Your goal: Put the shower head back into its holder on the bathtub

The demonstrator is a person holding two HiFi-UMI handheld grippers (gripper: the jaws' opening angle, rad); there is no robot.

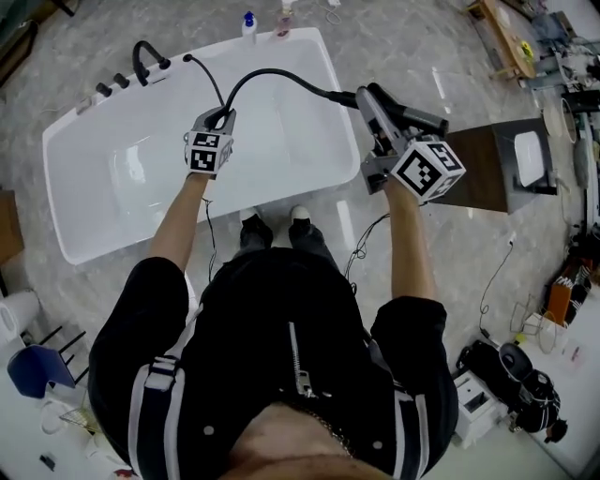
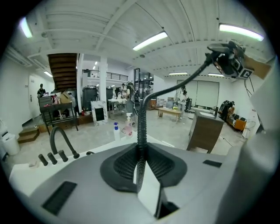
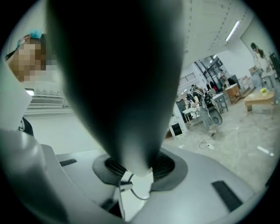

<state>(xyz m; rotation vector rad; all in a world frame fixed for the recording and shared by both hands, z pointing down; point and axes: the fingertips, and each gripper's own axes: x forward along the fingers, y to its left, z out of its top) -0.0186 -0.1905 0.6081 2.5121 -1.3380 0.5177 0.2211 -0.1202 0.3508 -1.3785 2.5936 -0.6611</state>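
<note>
While the person stands at the near side of the white bathtub (image 1: 112,220), the left claw (image 1: 219,119) is clamped on the black ribbed hose (image 1: 272,75) above the middle of the tub. The right claw (image 1: 378,111) is shut around the black shower head (image 1: 417,115), which is held in the air just past the tub's right rim. The hose arcs from the tub's deck beside the curved faucet (image 1: 145,54), through the left claw, to the shower head. Two bottles (image 1: 249,23) stand beyond the far rim.
</note>
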